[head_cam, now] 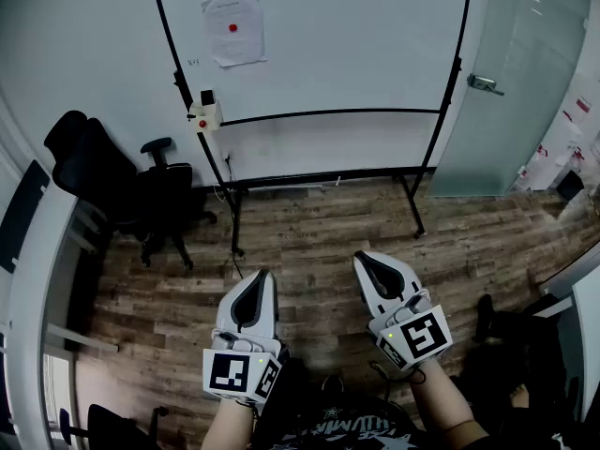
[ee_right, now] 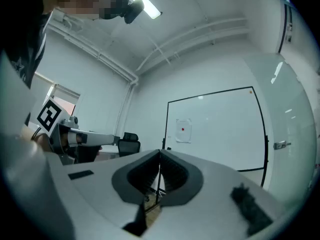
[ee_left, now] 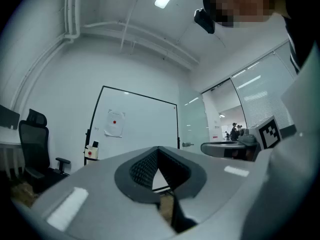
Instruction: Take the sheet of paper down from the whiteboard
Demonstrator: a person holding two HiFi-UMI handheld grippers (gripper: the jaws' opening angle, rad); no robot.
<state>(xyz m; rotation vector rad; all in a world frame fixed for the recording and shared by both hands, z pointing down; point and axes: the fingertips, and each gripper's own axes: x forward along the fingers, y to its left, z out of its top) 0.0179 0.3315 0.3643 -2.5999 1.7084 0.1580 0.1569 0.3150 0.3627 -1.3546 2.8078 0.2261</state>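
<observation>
A white sheet of paper with a red dot hangs at the upper left of the whiteboard, across the room from me. The same sheet of paper appears small in the left gripper view, and the sheet of paper also in the right gripper view. My left gripper and right gripper are held low over the wooden floor, side by side, both shut and empty, pointing toward the board and far from it.
A black office chair stands left of the board. A small white box with a red button is fixed to the board's left post. A glass door is at the right. The board's stand legs rest on the floor.
</observation>
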